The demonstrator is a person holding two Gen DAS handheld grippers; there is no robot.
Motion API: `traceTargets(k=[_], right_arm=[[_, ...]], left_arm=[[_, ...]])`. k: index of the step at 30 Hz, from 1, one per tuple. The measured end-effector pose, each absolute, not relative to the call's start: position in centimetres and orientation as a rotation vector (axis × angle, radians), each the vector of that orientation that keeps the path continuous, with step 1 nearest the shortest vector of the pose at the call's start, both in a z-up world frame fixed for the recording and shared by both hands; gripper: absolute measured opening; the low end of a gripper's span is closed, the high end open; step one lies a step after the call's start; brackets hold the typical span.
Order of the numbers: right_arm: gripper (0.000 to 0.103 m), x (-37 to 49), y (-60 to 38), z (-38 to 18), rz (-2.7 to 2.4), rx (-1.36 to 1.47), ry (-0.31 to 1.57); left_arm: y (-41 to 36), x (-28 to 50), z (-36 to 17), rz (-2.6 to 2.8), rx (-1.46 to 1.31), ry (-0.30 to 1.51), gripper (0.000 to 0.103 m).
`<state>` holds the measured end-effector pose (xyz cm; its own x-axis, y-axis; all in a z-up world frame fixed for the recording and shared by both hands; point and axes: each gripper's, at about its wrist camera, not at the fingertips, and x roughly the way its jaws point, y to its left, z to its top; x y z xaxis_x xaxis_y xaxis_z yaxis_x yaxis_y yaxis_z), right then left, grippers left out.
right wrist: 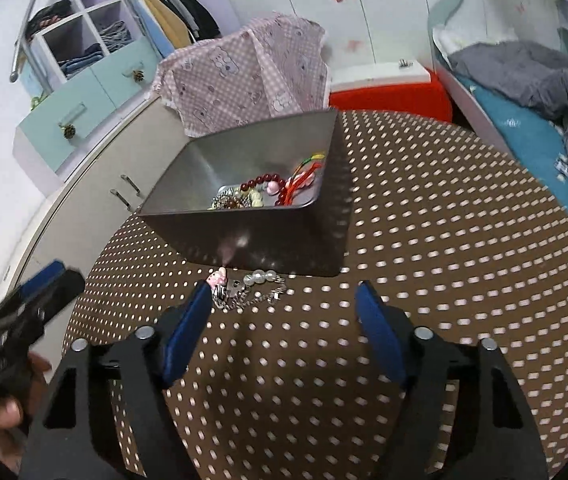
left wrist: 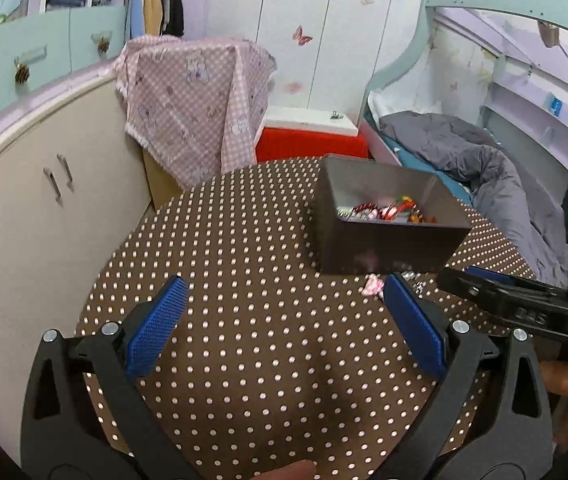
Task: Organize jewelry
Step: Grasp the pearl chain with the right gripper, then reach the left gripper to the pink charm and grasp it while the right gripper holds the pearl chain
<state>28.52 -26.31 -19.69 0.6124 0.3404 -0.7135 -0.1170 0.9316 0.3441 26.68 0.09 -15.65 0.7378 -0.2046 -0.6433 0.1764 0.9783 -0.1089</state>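
Brown polka-dot cloth covers the round table (right wrist: 443,240), where a grey metal box (right wrist: 244,240) stands bearing no readable label or writing. Inside the box lie red beads (right wrist: 262,182) and other mixed jewelry. Just in front of the box, on the cloth, rests a silver chain bracelet (right wrist: 252,294) with pearls and a pink charm. Near the box, the left gripper (left wrist: 284,300) and right gripper (right wrist: 284,304) hover spread wide, empty.

Soft, even indoor light filled both views. Fisheye distortion bent the edges into dark corners. The right wrist view showed motion blur, streaking the table's (right wrist: 423,240) dots.
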Motion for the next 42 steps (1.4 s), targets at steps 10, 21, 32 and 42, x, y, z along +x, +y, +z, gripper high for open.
traceTargets(k=[10,21,32,42], right_arm=[[0.043,29.6,-22.2,-20.7,0.125,0.145,0.865],[0.004,27.4,-26.1,-21.2,0.152,0.119,0.886],[0.004,26.6,-27.4,-20.6,0.176,0.135,0.885],[0.008,26.3,-27.5,-20.5,0.220,0.136,0.889]], left_arm=[[0.2,27.7,-17.6,-0.207,-0.040,0.756,0.096],[-3.2,28.8,-18.4,-0.269,0.026,0.771,0.096],[-6.3,31.0,-19.6,-0.281,0.080,0.812,0.096],[-8.4,32.0,-20.6,-0.337,0.111,0.872,0.032]])
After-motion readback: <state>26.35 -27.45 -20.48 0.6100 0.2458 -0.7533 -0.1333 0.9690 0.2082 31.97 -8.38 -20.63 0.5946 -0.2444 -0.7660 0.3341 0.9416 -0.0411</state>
